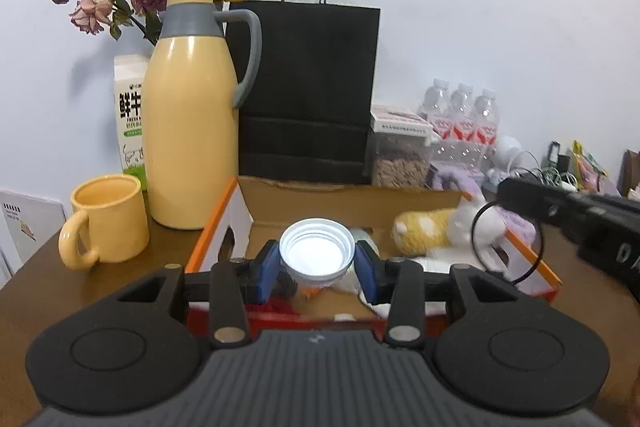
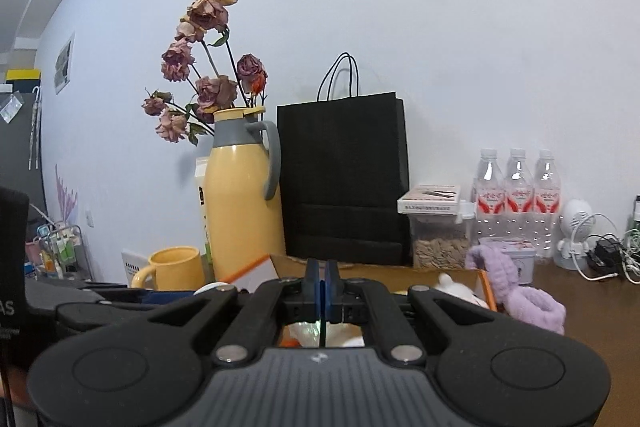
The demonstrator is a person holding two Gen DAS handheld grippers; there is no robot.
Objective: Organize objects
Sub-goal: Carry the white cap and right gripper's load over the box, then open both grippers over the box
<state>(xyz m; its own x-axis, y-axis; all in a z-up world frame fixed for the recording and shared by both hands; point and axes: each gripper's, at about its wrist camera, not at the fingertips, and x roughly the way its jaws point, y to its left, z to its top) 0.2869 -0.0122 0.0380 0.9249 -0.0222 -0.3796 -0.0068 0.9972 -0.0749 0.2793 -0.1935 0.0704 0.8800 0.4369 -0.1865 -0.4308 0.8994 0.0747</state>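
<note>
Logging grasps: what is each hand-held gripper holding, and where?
Left hand-held gripper: white cup, pads on opposite sides below the rim. Right hand-held gripper: shut; nothing visibly held.

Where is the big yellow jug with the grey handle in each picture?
Left wrist view: the yellow jug stands tall at left of centre, behind the yellow mug.
Right wrist view: the yellow jug is smaller, left of centre.
Shared landmark: the black paper bag stands right beside the jug in both.
</note>
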